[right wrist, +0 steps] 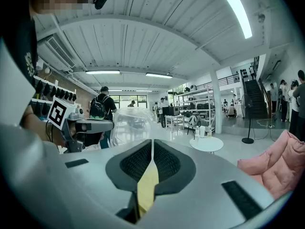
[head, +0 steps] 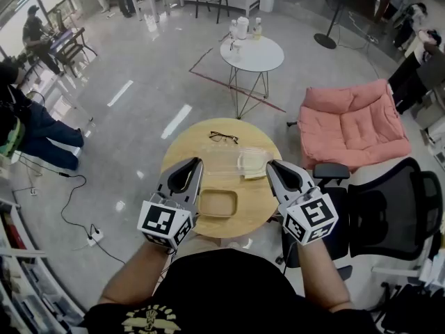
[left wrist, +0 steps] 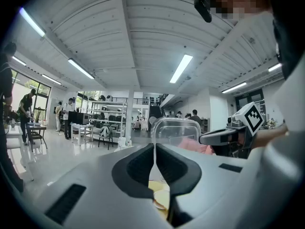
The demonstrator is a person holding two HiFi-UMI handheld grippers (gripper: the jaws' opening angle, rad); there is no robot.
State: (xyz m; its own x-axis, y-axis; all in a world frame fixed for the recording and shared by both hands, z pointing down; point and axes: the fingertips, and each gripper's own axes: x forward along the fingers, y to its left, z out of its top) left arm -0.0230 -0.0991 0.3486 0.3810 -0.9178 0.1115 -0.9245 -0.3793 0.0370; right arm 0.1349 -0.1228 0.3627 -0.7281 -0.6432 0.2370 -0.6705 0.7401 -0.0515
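Note:
Over the round wooden table (head: 188, 145) a clear plastic box (head: 221, 163) hangs between both grippers. My left gripper (head: 194, 163) is shut on its left rim, and the thin clear edge runs up between the closed jaws (left wrist: 155, 149). On the opposite rim my right gripper (head: 270, 164) is also shut (right wrist: 152, 147). Something pale yellow (head: 252, 163) lies in the box's right end. The box (left wrist: 177, 132) rises past the left jaws, with the right gripper (left wrist: 224, 135) beyond it. A shallow tan tray (head: 217, 203) rests on the table below.
Black-framed glasses (head: 223, 137) lie at the table's far edge. A white round table (head: 252, 53) with bottles stands beyond, a pink armchair (head: 351, 124) to the right, a black office chair (head: 389, 214) close by. Cables and a seated person (head: 31, 127) are at left.

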